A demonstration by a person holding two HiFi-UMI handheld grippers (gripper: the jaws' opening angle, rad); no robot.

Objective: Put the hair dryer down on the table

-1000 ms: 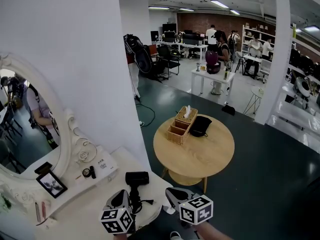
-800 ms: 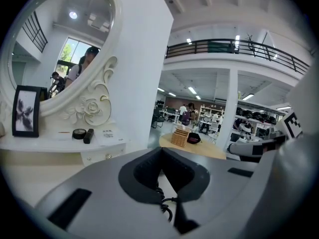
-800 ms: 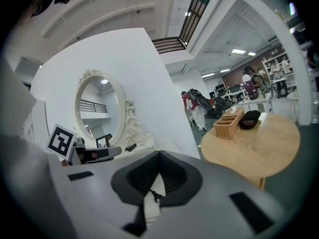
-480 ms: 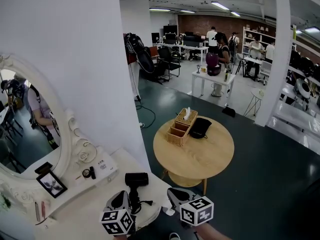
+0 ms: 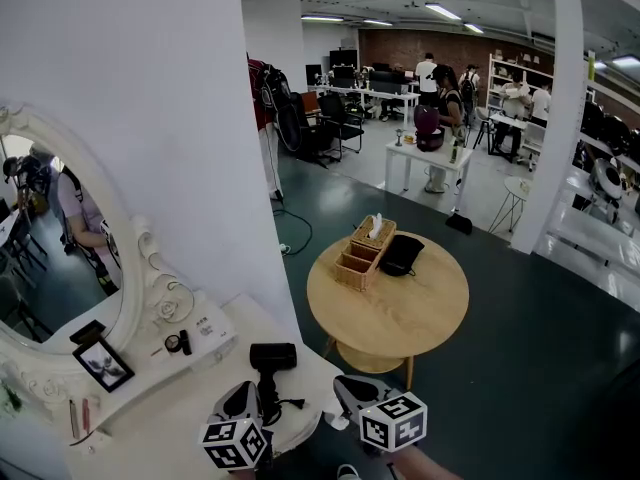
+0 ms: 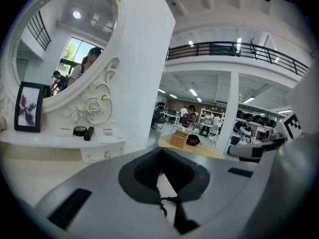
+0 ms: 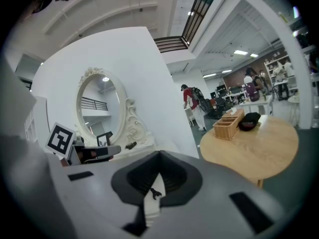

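Head view: the black plastic hair dryer (image 5: 272,360) looks already laid on the white desk (image 5: 185,423), handle toward you, just beside your left claw (image 5: 243,398), with your right claw (image 5: 350,393) near its other side. Left gripper view: that claw's tips meet on nothing, and a thin black cord (image 6: 162,205) shows through the gap, so you probably need only to draw back without snagging it. Right gripper view: the right claw is likewise closed and empty.
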